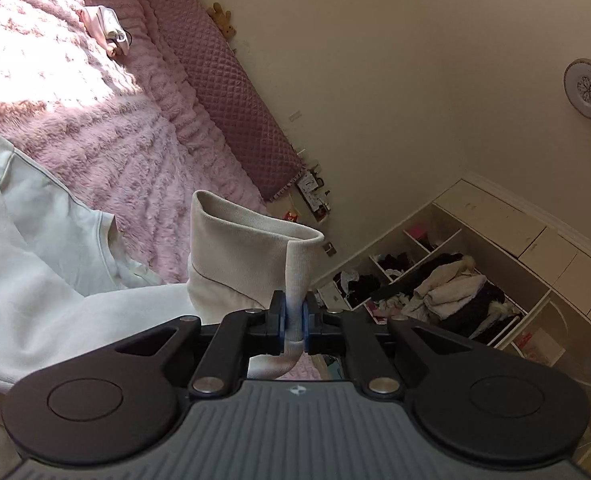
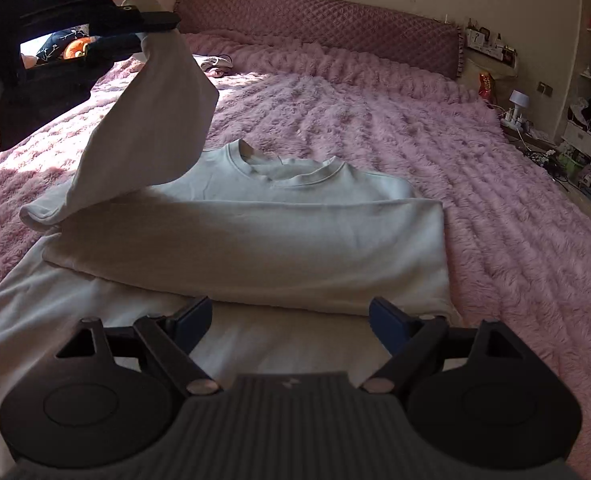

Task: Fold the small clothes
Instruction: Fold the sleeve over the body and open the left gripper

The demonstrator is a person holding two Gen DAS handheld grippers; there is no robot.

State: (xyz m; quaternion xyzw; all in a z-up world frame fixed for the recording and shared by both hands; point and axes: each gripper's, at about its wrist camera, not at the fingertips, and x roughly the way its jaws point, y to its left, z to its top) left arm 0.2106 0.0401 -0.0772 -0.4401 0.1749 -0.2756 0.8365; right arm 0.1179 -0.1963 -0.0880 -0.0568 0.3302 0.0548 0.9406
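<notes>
A white sweatshirt (image 2: 279,240) lies on the pink bed, its right sleeve folded across the body and its collar (image 2: 291,170) toward the headboard. My left gripper (image 1: 294,314) is shut on the ribbed cuff (image 1: 251,240) of the left sleeve and holds it up in the air; it also shows in the right wrist view (image 2: 147,30) at the upper left, with the sleeve (image 2: 147,120) hanging from it. My right gripper (image 2: 291,322) is open and empty, low over the sweatshirt's lower body near the hem.
The fluffy pink blanket (image 2: 435,152) covers the bed. A quilted pink headboard (image 2: 335,24) runs along the wall. A small pink-and-white item (image 1: 109,28) lies far up the bed. Open shelves with clothes (image 1: 447,280) and a cluttered bedside (image 2: 523,116) stand to the right.
</notes>
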